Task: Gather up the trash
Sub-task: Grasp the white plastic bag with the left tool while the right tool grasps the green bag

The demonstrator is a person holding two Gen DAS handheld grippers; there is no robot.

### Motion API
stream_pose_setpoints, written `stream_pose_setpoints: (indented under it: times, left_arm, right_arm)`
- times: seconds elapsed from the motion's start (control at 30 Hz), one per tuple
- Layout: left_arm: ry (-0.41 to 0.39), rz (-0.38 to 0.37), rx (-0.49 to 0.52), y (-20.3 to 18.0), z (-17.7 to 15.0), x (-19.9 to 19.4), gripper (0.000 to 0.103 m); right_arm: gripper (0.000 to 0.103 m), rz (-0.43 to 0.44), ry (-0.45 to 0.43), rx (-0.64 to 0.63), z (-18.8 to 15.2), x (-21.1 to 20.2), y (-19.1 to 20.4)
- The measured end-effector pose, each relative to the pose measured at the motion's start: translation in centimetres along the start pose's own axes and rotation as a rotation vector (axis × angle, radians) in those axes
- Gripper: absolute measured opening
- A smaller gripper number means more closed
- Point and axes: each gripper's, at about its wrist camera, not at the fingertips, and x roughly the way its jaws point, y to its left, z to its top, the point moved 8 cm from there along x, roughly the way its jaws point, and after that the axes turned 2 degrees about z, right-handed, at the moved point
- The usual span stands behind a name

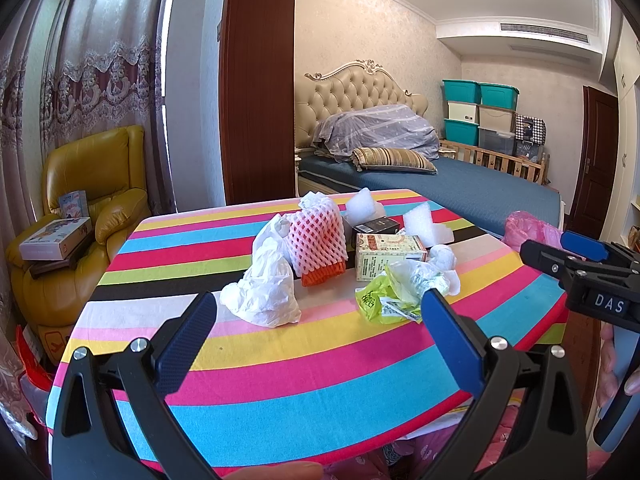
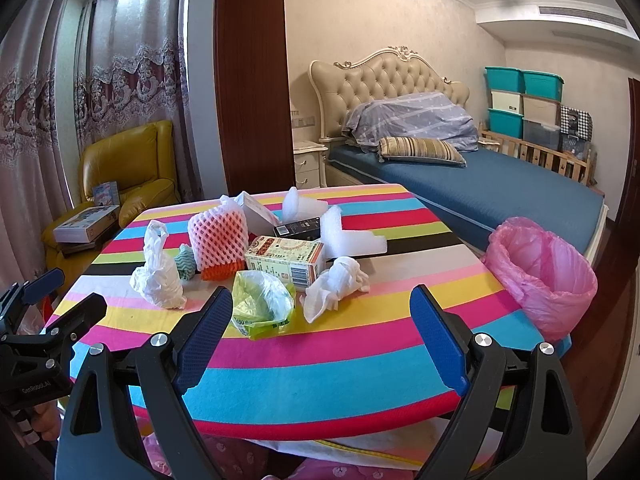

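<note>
Both jaws wide, nothing held: left gripper (image 1: 318, 322), right gripper (image 2: 322, 318) hover over near table edge, staged for first pick. Trash pile mid-table: green wrapper (image 2: 262, 306) at 12 o'clock from right gripper, nearest; white bag (image 1: 266, 288) 11 o'clock of left. Pink-lined bin (image 2: 548, 276) at 2 o'clock off table corner, mouth open to receive drops

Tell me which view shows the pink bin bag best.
The right wrist view: the pink bin bag shows whole, with its open mouth, beside the table. The left wrist view catches only a part, behind the right gripper.
</note>
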Motion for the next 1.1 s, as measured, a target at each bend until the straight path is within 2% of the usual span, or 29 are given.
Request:
stream_pose_setpoints:
  times: [0.33, 0.43, 0.53, 0.77, 0.87, 0.97, 1.1]
  left_arm:
    - [0.013, 0.028, 0.002, 1.4, -0.8, 0.8, 0.099]
    - [0.029, 0.038, 0.006, 2.3, -0.9, 1.8, 0.099]
    - [0.053, 0.069, 0.007, 3.5, -1.6, 3.1, 0.099]
    - [0.122, 0.135, 0.0, 6.4, -3.3, 6.7, 0.099]
    - [0.163, 0.116, -0.026, 7.3, -4.1, 8.1, 0.099]
    - [0.185, 0.11, -0.054, 8.3, -4.5, 8.9, 0.099]
    - [0.205, 0.121, -0.053, 9.3, -4.6, 9.8, 0.099]
  right_arm:
    - [0.085, 0.027, 0.014, 0.006, -0.9, 0.6, 0.8]
    - [0.085, 0.059, 0.02, 0.001, -1.4, 2.0, 1.1]
    - [0.085, 0.131, 0.075, 0.014, -2.7, 4.5, 2.5]
    - [0.085, 0.177, 0.157, 0.032, -3.4, 9.5, 3.1]
    - [0.083, 0.197, 0.172, 0.034, -3.0, 10.7, 3.6]
    - [0.077, 0.222, 0.189, 0.023, -2.5, 11.8, 4.4]
    - [0.074, 0.256, 0.212, -0.013, -1.9, 13.1, 6.2]
